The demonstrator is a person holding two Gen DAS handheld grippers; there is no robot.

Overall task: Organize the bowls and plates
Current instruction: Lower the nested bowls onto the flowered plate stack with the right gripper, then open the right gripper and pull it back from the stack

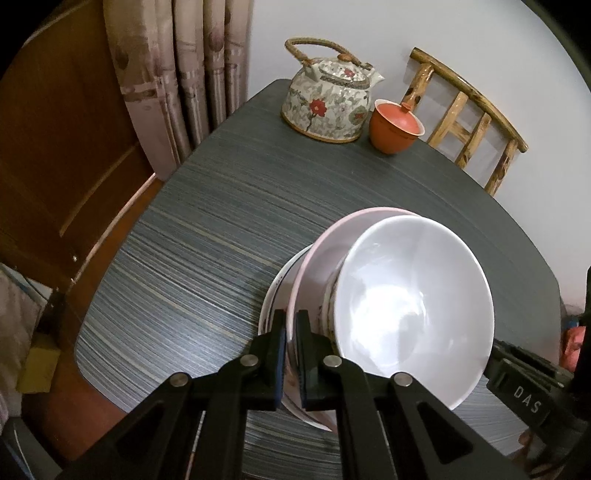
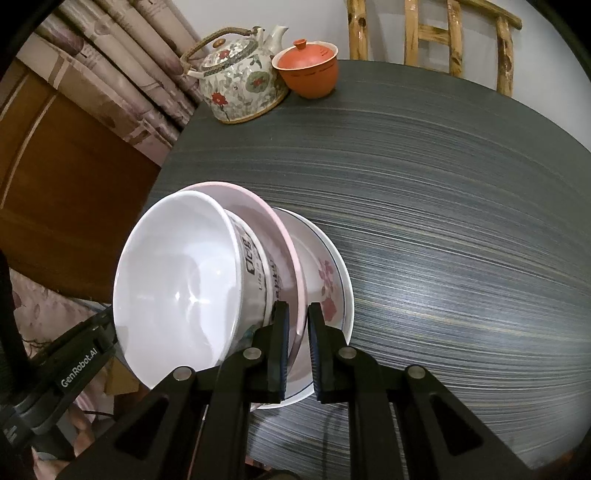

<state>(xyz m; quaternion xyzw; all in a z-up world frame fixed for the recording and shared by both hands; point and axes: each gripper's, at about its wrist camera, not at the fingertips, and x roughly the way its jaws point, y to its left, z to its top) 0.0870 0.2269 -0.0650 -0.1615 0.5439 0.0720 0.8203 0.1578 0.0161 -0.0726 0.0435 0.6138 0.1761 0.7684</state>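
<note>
A stack of dishes is held between both grippers above the dark table. A white bowl [image 1: 410,306] [image 2: 173,280] sits in a pink-rimmed plate [image 1: 325,251] [image 2: 273,229], which rests on a white flowered plate [image 2: 328,280] [image 1: 275,291]. My left gripper [image 1: 290,325] is shut on the rims of the plates on one side. My right gripper [image 2: 297,321] is shut on the plates' rims on the opposite side. The stack is tilted in both views.
A flowered teapot [image 1: 327,99] [image 2: 240,77] and an orange lidded cup [image 1: 395,125] [image 2: 308,72] stand at the far edge of the dark striped table [image 1: 221,229] [image 2: 461,206]. A bamboo chair [image 1: 469,125] [image 2: 454,33] stands behind it. A curtain [image 1: 177,74] hangs at left.
</note>
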